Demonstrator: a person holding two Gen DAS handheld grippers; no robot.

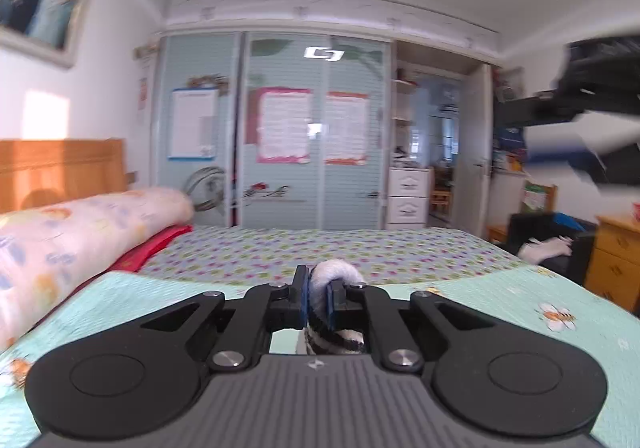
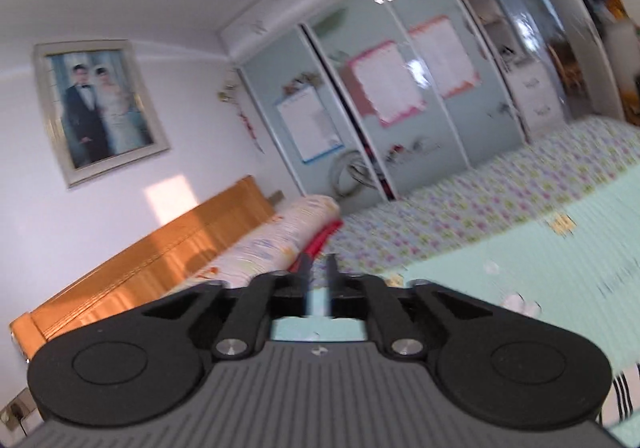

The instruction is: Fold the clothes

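Right up close in my left view are the left tongs (image 1: 319, 290), and they are pinching a bit of cloth (image 1: 334, 273). That cloth is white and fluffy on top, and it has black and white stripes lower down, under the fingers. It sticks up in a small loop between the two black fingers and hangs down under them, above the bed (image 1: 472, 248).

My right tongs (image 2: 318, 276) are tipped to one side, so the whole room looks slanted in that view. Their two fingers sit near each other with a thin gap between them. Nothing is in that gap, so they hold no cloth. At the bottom right corner of the right view I see a small bit of black and white stripes (image 2: 622, 396), lying on the bed. It may be the same cloth, but I cannot tell for sure.

On the bed is a pale green sheet (image 1: 500, 296) with little bees on it. Past that is a cover with small coloured spots. A rolled-up quilt (image 1: 80, 232) lies by the wooden headboard (image 1: 60, 172), with something red under it.

Far back is a big wardrobe (image 1: 280, 128) with sliding doors and paper sheets stuck on them. The right view is quite blurry
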